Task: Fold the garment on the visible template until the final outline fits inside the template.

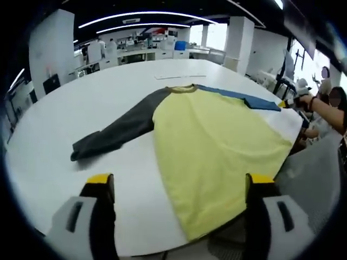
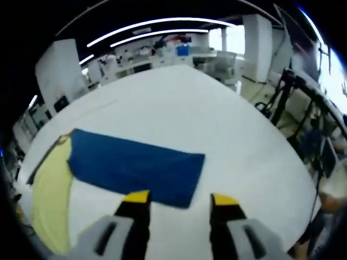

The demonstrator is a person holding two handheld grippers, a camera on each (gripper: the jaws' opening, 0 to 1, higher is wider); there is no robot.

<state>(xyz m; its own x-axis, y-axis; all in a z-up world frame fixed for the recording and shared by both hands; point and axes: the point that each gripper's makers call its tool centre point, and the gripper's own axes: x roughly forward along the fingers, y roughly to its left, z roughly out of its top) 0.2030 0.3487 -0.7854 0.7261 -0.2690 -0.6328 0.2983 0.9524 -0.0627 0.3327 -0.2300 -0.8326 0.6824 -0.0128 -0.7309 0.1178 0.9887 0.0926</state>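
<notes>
1. The garment [image 1: 211, 146] is a yellow shirt lying flat on the big white table [image 1: 81, 103], likely spread out so it is easy to fold.
2. Its gray sleeve [image 1: 119, 132] sticks out to one side, and its blue sleeve [image 2: 135, 168] sticks out to the other.
3. The left hand-held gripper [image 1: 179, 187] is released, with its jaws apart near the shirt's bottom edge, holding nothing.
4. The right hand-held gripper [image 2: 179, 203] is also released, its jaws wide just at the end of the blue sleeve, probably ready to grab it.
5. I cannot make out a template.
6. No boxes or bins sit near the shirt.
</notes>
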